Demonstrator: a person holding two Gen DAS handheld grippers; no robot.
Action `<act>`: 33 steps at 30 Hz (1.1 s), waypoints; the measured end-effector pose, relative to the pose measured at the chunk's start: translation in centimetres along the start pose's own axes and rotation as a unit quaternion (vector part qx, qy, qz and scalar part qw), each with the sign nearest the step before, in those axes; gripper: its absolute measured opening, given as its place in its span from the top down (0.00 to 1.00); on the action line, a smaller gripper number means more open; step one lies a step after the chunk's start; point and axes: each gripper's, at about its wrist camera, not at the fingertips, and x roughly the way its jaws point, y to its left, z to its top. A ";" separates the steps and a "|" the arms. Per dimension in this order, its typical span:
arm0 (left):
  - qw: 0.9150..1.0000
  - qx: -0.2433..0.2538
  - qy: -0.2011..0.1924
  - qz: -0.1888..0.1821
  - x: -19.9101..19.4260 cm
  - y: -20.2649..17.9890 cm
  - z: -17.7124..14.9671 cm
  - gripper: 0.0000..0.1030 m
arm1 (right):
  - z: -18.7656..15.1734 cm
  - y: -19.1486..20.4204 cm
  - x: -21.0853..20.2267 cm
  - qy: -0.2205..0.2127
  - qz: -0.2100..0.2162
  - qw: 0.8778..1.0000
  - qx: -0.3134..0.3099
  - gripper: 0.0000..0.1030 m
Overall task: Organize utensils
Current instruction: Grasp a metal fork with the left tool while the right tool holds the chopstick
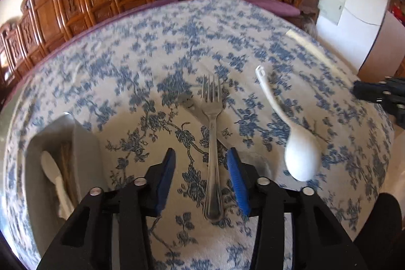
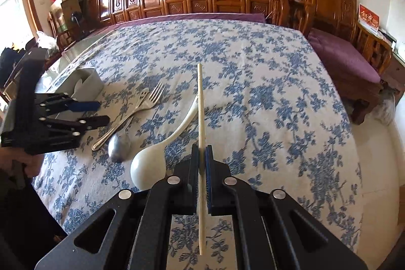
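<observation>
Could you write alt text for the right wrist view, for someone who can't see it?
A black gripper with blue pads is shut on a pale wooden chopstick above a blue-and-white floral tablecloth. To its left lie a white ceramic spoon, a metal spoon and a metal fork, with a second black gripper open near a grey utensil box.
</observation>
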 end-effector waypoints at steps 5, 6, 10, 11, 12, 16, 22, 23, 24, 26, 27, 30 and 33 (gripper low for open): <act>0.999 -0.005 0.035 -0.025 2.5 0.1 0.6 0.69 | 0.2 -0.4 -0.6 -0.005 0.002 1.000 0.002 0.94; 0.999 -0.003 0.036 -0.025 2.6 0.0 0.6 0.70 | 0.2 -0.5 -0.6 -0.005 0.003 1.000 0.004 0.94; 0.999 -0.006 0.042 -0.020 3.6 0.2 1.2 0.75 | 0.0 -0.2 -0.2 0.001 0.006 1.000 0.003 0.94; 0.999 -0.008 0.042 -0.022 3.8 0.2 1.5 0.75 | -0.1 -0.1 -0.2 0.002 0.008 1.000 0.002 0.94; 0.999 -0.009 0.042 -0.024 4.0 0.2 1.7 0.75 | -0.1 0.1 -0.1 0.003 0.010 1.000 0.000 0.94; 0.999 -0.010 0.043 -0.030 4.3 0.2 2.3 0.81 | -0.3 0.6 0.2 0.007 0.014 1.000 -0.004 0.94; 0.999 0.001 0.042 -0.034 4.3 -0.5 2.4 0.94 | -0.3 0.5 0.2 0.007 0.016 1.000 -0.001 0.94; 0.998 -0.002 0.044 -0.036 4.1 -0.5 2.3 0.94 | -0.3 0.5 0.2 0.007 0.017 1.000 0.001 0.94; 0.998 -0.003 0.042 -0.035 3.9 -0.5 2.2 0.94 | -0.3 0.5 0.2 0.007 0.018 1.000 0.002 0.94; 0.999 0.001 0.031 -0.030 2.8 -0.6 2.1 0.94 | -0.2 0.6 0.0 0.005 0.023 1.000 0.003 0.94; 0.999 0.002 0.029 -0.031 2.5 -0.6 2.1 0.94 | -0.2 0.6 0.0 0.004 0.026 1.000 0.004 0.94; 0.999 0.006 0.020 -0.027 0.8 -0.7 2.1 0.94 | 0.0 1.0 -0.3 0.000 0.031 1.000 0.003 0.94; 1.000 0.006 0.009 -0.021 -1.0 -0.7 2.2 0.94 | 0.2 1.5 -0.8 -0.004 0.034 0.999 -0.001 0.94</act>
